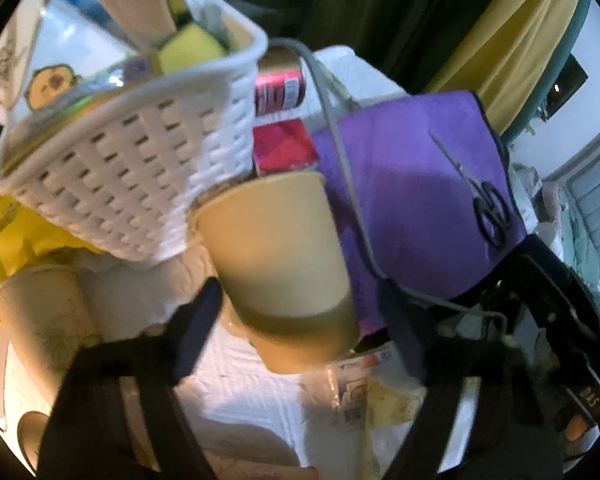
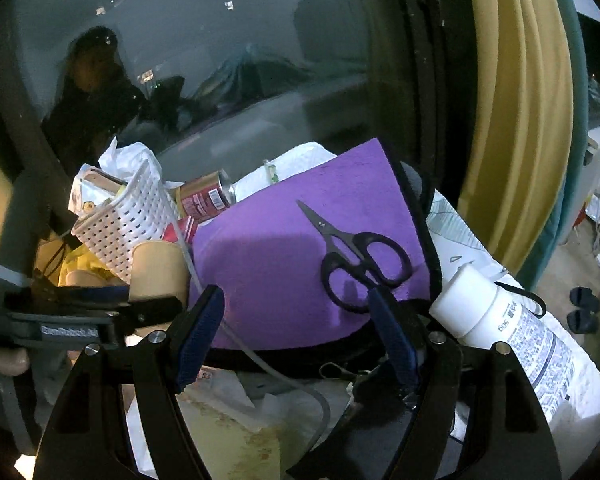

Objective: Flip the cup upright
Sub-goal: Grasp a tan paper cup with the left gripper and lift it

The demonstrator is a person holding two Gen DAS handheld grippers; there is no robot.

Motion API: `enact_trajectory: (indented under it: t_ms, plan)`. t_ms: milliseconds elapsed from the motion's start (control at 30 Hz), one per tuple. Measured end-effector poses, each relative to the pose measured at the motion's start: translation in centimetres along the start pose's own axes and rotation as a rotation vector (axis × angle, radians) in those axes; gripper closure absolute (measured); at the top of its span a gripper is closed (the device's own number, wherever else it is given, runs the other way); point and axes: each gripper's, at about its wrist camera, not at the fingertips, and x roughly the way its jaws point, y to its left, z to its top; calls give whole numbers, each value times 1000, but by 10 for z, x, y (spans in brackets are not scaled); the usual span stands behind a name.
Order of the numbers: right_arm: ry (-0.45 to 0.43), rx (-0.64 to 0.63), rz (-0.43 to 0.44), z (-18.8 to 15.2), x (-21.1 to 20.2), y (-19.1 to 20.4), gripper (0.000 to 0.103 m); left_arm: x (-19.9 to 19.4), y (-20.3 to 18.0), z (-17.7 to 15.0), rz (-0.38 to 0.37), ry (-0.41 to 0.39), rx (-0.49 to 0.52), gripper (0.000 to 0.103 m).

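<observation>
A tan paper cup (image 1: 276,248) stands upside down on the white cloth, base up, just in front of my left gripper (image 1: 300,304). The left jaws are open, one on each side of the cup's lower part, apart from it. The cup also shows in the right wrist view (image 2: 158,268), with the left gripper's finger (image 2: 100,292) beside it. My right gripper (image 2: 296,312) is open and empty, hovering over the purple cloth (image 2: 268,256) near the black scissors (image 2: 360,260).
A white woven basket (image 1: 132,168) full of items stands left of the cup. Red cans (image 1: 280,88) lie behind it. A second paper cup (image 1: 40,312) lies at the left. A grey cable (image 1: 340,152) crosses the purple cloth (image 1: 412,184). A white bottle (image 2: 500,320) lies at the right.
</observation>
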Motion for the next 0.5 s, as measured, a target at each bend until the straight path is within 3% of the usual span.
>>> enact_trajectory:
  t_ms: [167,500]
  plan:
    - [-9,-16,12,-3,-1,4,25,-2,0,-3,-14,-21,-1,37]
    - [-46,-40,21,-2,-32,23,25,-65,3,-27,-43,-116,20,39]
